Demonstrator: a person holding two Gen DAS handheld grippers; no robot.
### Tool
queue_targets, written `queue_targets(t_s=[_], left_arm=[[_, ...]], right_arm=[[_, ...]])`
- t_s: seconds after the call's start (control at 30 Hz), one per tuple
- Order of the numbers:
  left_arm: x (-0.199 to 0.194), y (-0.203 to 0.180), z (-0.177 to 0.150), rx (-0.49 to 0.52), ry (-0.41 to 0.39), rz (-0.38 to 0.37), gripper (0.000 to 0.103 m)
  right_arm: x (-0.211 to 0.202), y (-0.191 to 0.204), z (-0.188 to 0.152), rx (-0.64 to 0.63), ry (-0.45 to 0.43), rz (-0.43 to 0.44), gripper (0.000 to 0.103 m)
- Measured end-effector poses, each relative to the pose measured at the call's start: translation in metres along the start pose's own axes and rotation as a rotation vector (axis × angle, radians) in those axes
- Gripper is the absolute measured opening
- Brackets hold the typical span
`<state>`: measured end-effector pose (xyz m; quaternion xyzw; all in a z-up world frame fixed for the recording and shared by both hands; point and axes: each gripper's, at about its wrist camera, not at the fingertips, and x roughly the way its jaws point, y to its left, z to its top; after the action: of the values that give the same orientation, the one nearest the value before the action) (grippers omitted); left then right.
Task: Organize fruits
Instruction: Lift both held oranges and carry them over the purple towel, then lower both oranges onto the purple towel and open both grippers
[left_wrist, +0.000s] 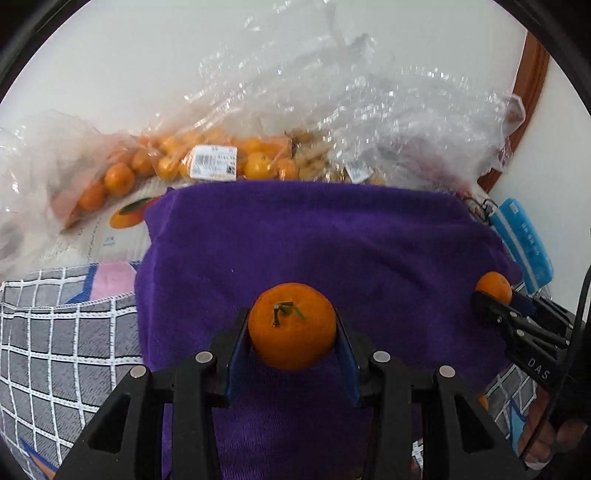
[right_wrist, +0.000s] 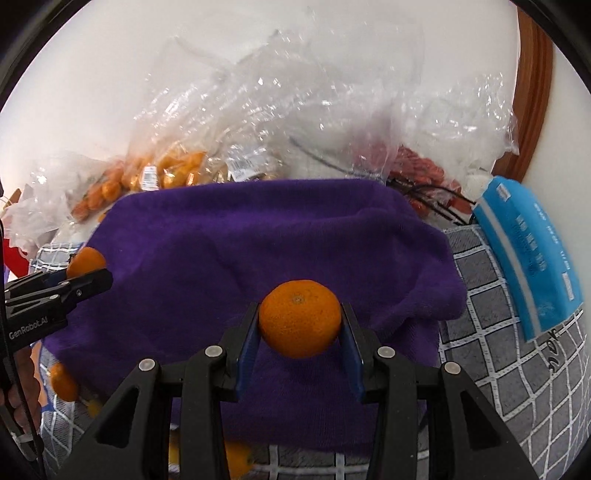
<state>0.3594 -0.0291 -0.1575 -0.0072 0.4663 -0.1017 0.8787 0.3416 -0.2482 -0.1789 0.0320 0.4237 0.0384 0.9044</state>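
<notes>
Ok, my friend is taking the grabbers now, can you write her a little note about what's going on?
Left gripper: shut on a mandarin with a stem, above the purple towel.
Right gripper: shut on a stemless mandarin, above the same towel.
Bagged mandarins lie behind the towel; a few loose ones sit on the checked cloth near its left edge.
Done: two mandarins picked up.
Left: nothing rests on the towel yet; probably set both down there, then fetch the rest.
</notes>
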Motion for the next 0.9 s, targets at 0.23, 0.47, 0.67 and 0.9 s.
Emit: queue_targets(t_s=[0.23, 0.47, 0.67, 0.9], left_arm=[[0.013, 0.004, -0.005, -0.013, 0.046, 0.011, 0.041], [0.019, 0.0, -0.01, 0.011, 0.056, 0.034, 0.041], [0.017, -0.003, -0.011, 0.035, 0.054, 0.056, 0.047], [-0.003, -0.012, -0.009, 0.043, 0.017, 0.069, 0.067]], right_arm=[[0.015, -0.008, -0.006, 0.017, 0.032, -0.007, 0.041], [0.021, -0.012, -0.008, 0.018, 0.051, -0.015, 0.041], [0.019, -0.009, -0.008, 0.004, 0.053, -0.015, 0.042], [-0.007, -0.013, -0.009, 0.031, 0.024, -0.001, 0.066]])
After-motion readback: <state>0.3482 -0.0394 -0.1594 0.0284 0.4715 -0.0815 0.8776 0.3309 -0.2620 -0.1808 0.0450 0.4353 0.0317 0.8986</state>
